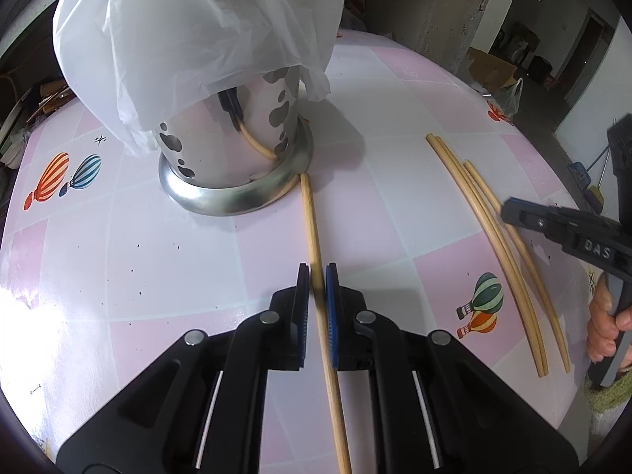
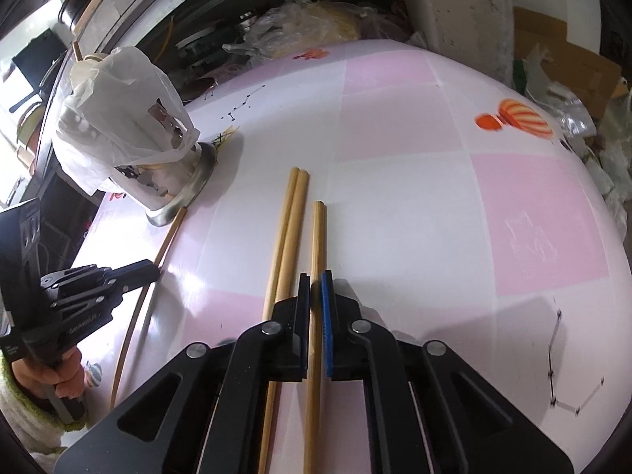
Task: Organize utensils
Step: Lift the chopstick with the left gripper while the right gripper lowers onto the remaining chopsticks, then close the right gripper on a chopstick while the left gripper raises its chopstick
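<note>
My left gripper point(image 1: 316, 269) is shut on a single wooden chopstick point(image 1: 310, 217) that lies on the pink checked tablecloth point(image 1: 395, 205), its far tip at the base of the steel utensil holder point(image 1: 233, 150). The holder is perforated, reflective and half covered by a white plastic bag point(image 1: 189, 27). In the right wrist view, my right gripper point(image 2: 316, 280) is shut on the rightmost chopstick point(image 2: 318, 237) of three lying side by side. The other two chopsticks point(image 2: 288, 217) lie touching each other just left of it. From the left wrist view the right gripper point(image 1: 513, 215) sits over those three chopsticks point(image 1: 486, 213).
The tablecloth point(image 2: 414, 126) carries hot-air balloon prints point(image 1: 63, 179). A hand point(image 1: 604, 328) grips the right tool's handle. Clutter, cardboard boxes point(image 1: 493, 67) and plastic bags point(image 2: 316, 19) lie beyond the table's far edge. A concrete pillar point(image 1: 446, 12) stands behind.
</note>
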